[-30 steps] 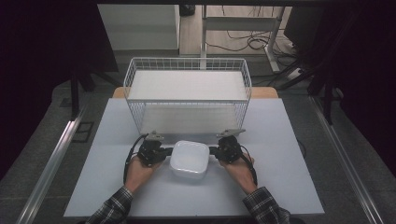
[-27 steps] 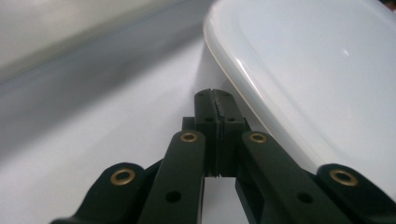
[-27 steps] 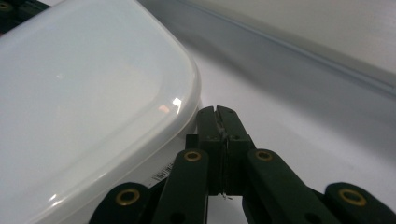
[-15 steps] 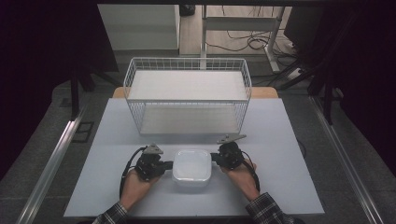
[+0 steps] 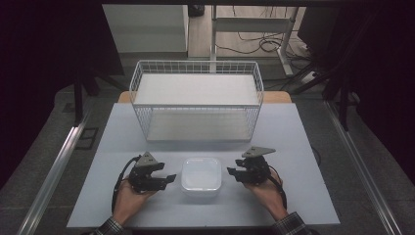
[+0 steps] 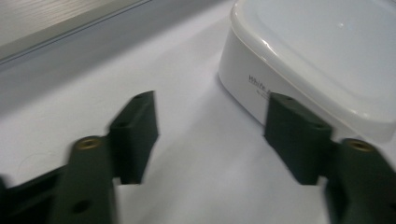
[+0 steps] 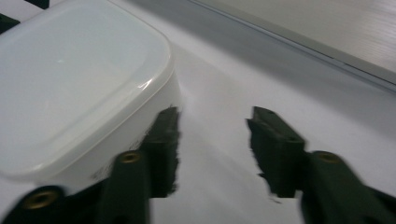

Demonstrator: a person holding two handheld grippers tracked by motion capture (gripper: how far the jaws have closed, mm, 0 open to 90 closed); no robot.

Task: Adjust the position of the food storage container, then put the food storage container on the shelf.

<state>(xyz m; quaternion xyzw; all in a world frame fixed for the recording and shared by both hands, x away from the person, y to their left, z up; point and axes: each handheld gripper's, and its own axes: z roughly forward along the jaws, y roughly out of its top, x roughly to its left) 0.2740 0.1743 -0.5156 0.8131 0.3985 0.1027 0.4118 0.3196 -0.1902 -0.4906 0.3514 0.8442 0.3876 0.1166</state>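
Item one, at the left: our left gripper (image 5: 169, 178), black, two-jawed, with a grey three-cornered plate on top and a cable looping back past the wrist. Its jaws stand apart with nothing between them; in the left gripper view its fingertips (image 6: 135, 135) rest low over the pale tabletop (image 6: 196, 154), just short of the box's side wall. We judge it is placed to flank the box, not to pinch it.

Item two, centre: a white, square, round-cornered plastic box with a translucent lid (image 5: 201, 176), lid on, sitting flat on the near part of the table between the two grippers. Small print shows on its side wall (image 6: 259, 87), too blurred to read.

Item three, at the right: our right gripper (image 5: 229, 172), of the same make, jaws likewise apart and empty. In the right gripper view one of its fingertips (image 7: 164, 140) lies just beside the box (image 7: 84, 88); whether it touches we cannot tell. The mirrored stance suggests a two-sided lift or push.

Item four, behind: a white wire basket with a solid white shelf (image 5: 195, 100), standing well apart from the box, its open front facing us, a likely destination.
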